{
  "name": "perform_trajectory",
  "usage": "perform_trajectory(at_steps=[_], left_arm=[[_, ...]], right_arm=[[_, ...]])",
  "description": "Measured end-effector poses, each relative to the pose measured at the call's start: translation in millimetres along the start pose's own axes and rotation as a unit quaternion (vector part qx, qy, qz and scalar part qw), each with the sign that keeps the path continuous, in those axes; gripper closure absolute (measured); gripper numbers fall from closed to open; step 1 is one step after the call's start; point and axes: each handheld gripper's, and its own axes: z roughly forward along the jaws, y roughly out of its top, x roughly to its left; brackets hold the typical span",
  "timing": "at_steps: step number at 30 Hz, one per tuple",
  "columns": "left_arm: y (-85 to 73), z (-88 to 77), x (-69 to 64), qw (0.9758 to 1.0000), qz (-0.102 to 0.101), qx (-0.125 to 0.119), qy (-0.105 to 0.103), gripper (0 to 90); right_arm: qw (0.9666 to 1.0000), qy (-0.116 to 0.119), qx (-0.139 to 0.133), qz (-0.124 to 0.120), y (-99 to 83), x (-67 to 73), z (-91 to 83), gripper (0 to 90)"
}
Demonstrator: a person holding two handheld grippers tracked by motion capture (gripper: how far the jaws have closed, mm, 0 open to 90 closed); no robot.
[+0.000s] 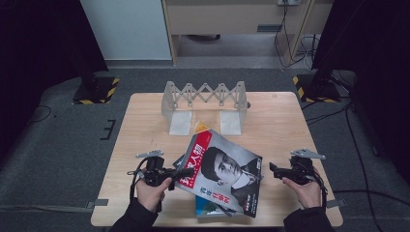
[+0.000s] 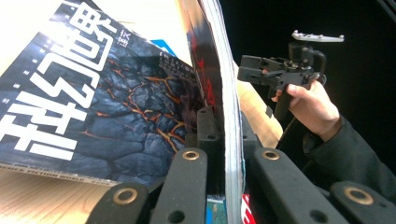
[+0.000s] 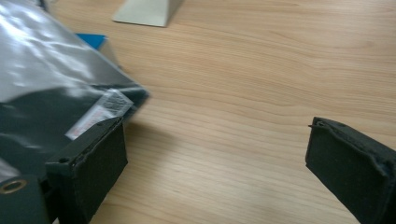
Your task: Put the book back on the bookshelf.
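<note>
Light wood table [image 1: 280, 121], expanding grey book rack [image 1: 205, 104] standing at its far edge, slots free. Stack of magazines near the front edge, middle. Top one, glossy portrait-cover magazine [image 1: 225, 174], is lifted off the stack on its left side and tilted; under it lies a dark lava-pattern magazine [image 2: 93, 107] with a blue one below.

Left gripper [image 1: 186, 172] is clamped on the top magazine's left edge, the page block pinched between the pads as the left gripper view shows. Right gripper [image 1: 273, 170] sits just off the magazine's right corner, jaws spread wide with bare table between them, touching nothing.

Handling guess: light, floppy, slick cover. A one-edge pinch will let it sag and fan. Better to grip close to the spine, deep bite, and use the right gripper on the opposite edge to keep it flat on the way to the rack.
</note>
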Motion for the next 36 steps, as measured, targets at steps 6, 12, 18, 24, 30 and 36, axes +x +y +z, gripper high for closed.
perform_trajectory(at_steps=[6, 12, 18, 24, 30, 36], left_arm=[[4.9, 0.0, -3.6, 0.9999, -0.007, -0.009, -0.01, 86.1], [11.3, 0.6, -9.7, 0.9997, -0.001, -0.018, -0.015, 86.2], [21.0, 3.7, -17.7, 0.9993, 0.012, -0.027, -0.022, 86.3], [30.5, 6.0, -26.9, 0.9986, 0.029, -0.034, -0.029, 86.2], [38.8, 4.0, -32.9, 0.9969, 0.027, -0.049, -0.055, 86.3], [44.8, 1.0, -39.0, 0.996, 0.032, -0.06, -0.058, 86.2]], right_arm=[[0.9997, -0.019, 0.012, -0.011, -2.3, -9.8, 3.0, 5.7], [0.9984, -0.031, 0.039, -0.027, -5.9, -13.8, 9.6, 5.9], [0.9965, -0.035, 0.063, -0.041, -10.3, -15.9, 16.4, 5.8], [0.9954, -0.038, 0.077, -0.042, -13.0, -18.7, 21.0, 5.8], [0.9949, -0.043, 0.083, -0.037, -14.9, -24.1, 23.3, 5.8], [0.9942, -0.043, 0.09, -0.039, -17.3, -25.8, 27.3, 5.4]])
